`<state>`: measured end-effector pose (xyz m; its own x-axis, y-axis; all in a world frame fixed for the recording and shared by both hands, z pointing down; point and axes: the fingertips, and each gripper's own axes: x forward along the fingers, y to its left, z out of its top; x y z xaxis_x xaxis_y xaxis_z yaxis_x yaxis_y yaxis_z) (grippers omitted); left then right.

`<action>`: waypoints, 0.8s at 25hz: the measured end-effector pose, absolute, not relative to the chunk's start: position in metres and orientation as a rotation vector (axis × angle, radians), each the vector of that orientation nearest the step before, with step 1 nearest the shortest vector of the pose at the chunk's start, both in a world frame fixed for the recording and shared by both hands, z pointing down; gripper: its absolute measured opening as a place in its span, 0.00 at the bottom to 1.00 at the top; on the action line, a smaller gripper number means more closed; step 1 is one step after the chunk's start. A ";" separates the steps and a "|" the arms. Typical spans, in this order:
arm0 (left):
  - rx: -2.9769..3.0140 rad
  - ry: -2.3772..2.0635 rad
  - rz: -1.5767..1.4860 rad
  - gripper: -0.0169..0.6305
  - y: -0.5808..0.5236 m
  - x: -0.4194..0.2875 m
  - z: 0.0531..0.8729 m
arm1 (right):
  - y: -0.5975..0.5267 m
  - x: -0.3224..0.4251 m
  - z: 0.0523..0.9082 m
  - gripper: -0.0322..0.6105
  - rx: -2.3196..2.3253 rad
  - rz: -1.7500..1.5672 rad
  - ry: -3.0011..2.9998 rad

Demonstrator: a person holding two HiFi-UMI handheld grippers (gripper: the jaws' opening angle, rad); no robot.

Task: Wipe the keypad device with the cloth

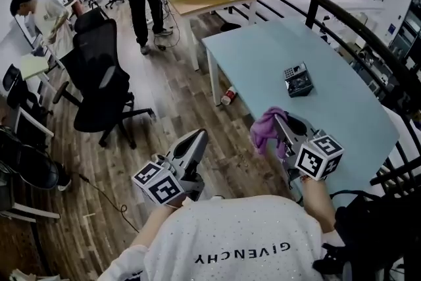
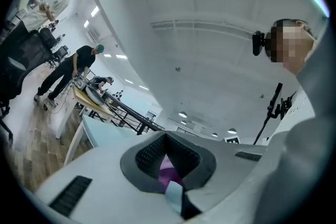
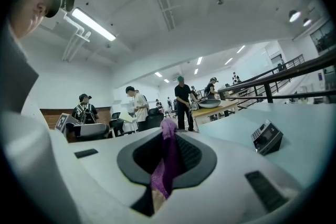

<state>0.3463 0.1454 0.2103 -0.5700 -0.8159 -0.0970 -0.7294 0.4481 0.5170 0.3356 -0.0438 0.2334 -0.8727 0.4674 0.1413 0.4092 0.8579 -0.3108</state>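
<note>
Our right gripper [image 1: 281,123] pinches the crumpled purple cloth [image 1: 265,129], left gripper [image 1: 196,138] pressed together; the black keypad device [image 1: 298,80] seemingly awaits wiping.

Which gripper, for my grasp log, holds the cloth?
The right gripper: the purple cloth is pinched in its jaws; the left gripper holds nothing.

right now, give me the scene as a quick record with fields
table: light blue, on a wooden floor
keypad device: on the table, beyond the right gripper, nothing touching it
cloth: purple, hanging from the right gripper near the table's near edge
right gripper: shut on the cloth
left gripper: shut, holding nothing, over the floor, left of the table
wiping: not yet begun
</note>
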 end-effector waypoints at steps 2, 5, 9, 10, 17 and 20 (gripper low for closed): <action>1.397 -2.515 -0.772 0.02 0.154 0.322 0.208 | -0.038 0.316 0.232 0.10 -0.632 0.407 -2.842; 1.447 -2.490 -0.761 0.02 0.171 0.290 0.206 | -0.022 0.291 0.230 0.10 -0.580 0.407 -2.867; 1.499 -2.457 -0.751 0.01 0.182 0.254 0.205 | -0.008 0.262 0.233 0.10 -0.528 0.388 -2.874; 1.508 -2.450 -0.750 0.01 0.183 0.246 0.205 | -0.006 0.256 0.235 0.10 -0.518 0.382 -2.873; 1.547 -2.434 -0.758 0.01 0.198 0.209 0.215 | -0.001 0.227 0.253 0.10 -0.398 0.289 -2.877; 1.529 -2.418 -0.791 0.01 0.199 0.196 0.227 | -0.005 0.218 0.265 0.10 -0.351 0.276 -2.866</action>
<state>0.1957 0.1993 0.2266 -0.4582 -0.8790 -0.1320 -0.7870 0.3322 0.5199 0.2177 -0.0049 0.2647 -0.9422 0.2583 0.2136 0.2128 0.9533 -0.2142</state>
